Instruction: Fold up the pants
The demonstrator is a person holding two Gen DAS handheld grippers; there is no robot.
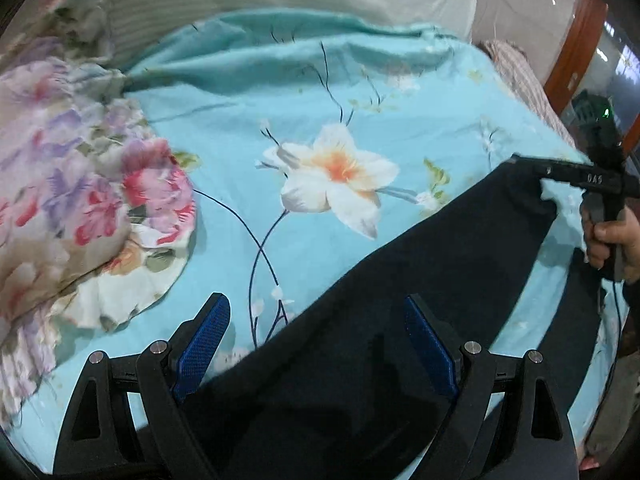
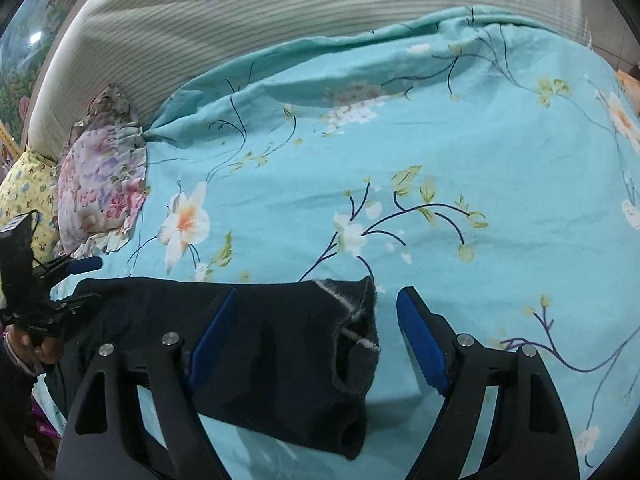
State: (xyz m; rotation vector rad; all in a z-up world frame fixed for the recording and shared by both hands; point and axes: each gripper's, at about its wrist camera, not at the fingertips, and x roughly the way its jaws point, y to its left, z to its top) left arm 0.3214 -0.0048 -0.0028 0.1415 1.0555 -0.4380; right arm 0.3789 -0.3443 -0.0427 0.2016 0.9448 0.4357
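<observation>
Dark navy pants (image 1: 420, 300) lie across a light blue flowered bedsheet (image 1: 320, 100). In the left wrist view my left gripper (image 1: 318, 334) is open over one end of the pants, its blue pads (image 1: 204, 340) apart. In the right wrist view my right gripper (image 2: 318, 326) is open over the other end of the pants (image 2: 280, 352), where the leg hems (image 2: 356, 320) show pale stitching. My right gripper also shows far right in the left wrist view (image 1: 520, 158), at the pants' far corner. My left gripper shows at the left edge of the right wrist view (image 2: 86, 280).
A floral pillow (image 1: 80, 208) lies at the left of the bed, also seen in the right wrist view (image 2: 100, 188). A striped pale headboard cushion (image 2: 240, 32) runs along the back. A wooden frame (image 1: 576, 48) stands at far right.
</observation>
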